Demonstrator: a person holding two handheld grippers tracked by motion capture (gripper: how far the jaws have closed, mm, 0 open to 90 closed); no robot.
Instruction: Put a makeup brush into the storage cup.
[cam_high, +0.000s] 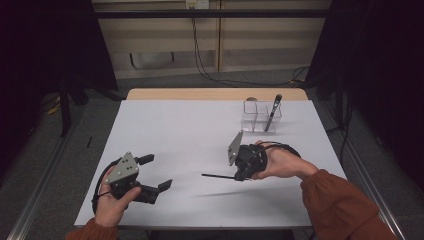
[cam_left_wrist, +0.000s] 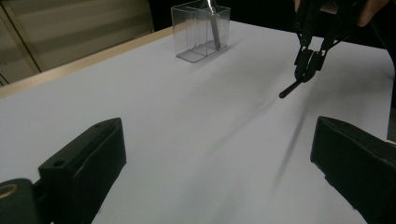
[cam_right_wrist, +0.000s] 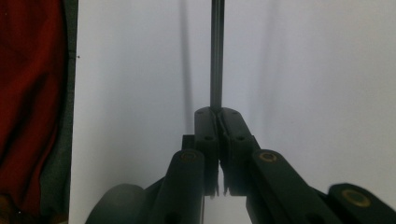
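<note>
Matte black jaws, slim dark pen (cam_right_wrist: 216, 56), clear box (cam_high: 261, 116)

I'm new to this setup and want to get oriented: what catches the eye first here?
The right gripper, above the white table right of centre, is shut on a thin black pen that sticks out level. At the far right stands a clear holder with another pen leaning in it; the left gripper waits open near the front left.

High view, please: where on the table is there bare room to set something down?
Free: the table's far-left half, left of the clear organizer, and the middle strip between the left hand-held gripper and the thin black stick. Crowded: the far-right corner and around the right hand-held gripper.
</note>
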